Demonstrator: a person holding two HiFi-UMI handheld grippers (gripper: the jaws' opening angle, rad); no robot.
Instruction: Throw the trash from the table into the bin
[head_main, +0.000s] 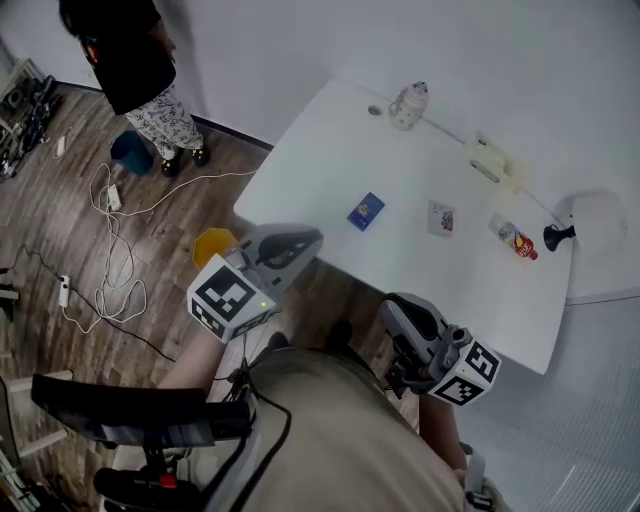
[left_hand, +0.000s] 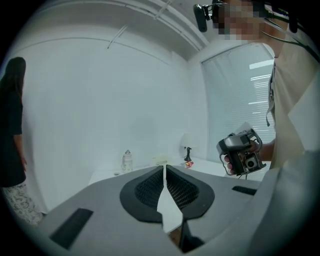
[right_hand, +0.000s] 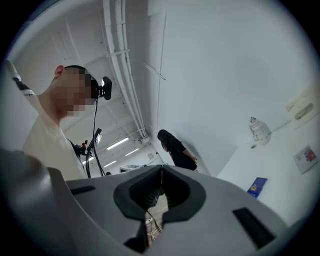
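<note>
Left hand-held gripper (head_main: 312, 238), lower left in the head view, with its marker cube toward the camera. Its jaws are pressed together with only a hairline slit between the pads, and nothing is between them. Its tip lies just off the near edge of the bench (head_main: 330, 150), over the floor (head_main: 60, 220). Right hand-held gripper (head_main: 390, 302), lower centre-right, is likewise off the bench's near edge. Its jaws are closed and empty, as its own view confirms (right_hand: 161, 170). In the left gripper view (left_hand: 165, 172) the right tool appears at the right, gripped in a hand.

Trash still lies on the white bench, well apart from both tools. It is a blue packet (head_main: 366, 211) toward the middle, a white packet (head_main: 441, 218) to its right, and a red wrapper (head_main: 518, 243) near the right end beside a black lamp (head_main: 556, 237). A pale jar (head_main: 409, 105) stands at the far edge.

Yellow bin (head_main: 214, 246) sits on the wood floor beside the bench's near-left corner, just left of the left tool. Cables (head_main: 115, 250) trail across the floor, and a bystander (head_main: 135, 70) stands at upper left next to a blue bucket (head_main: 131, 152).
</note>
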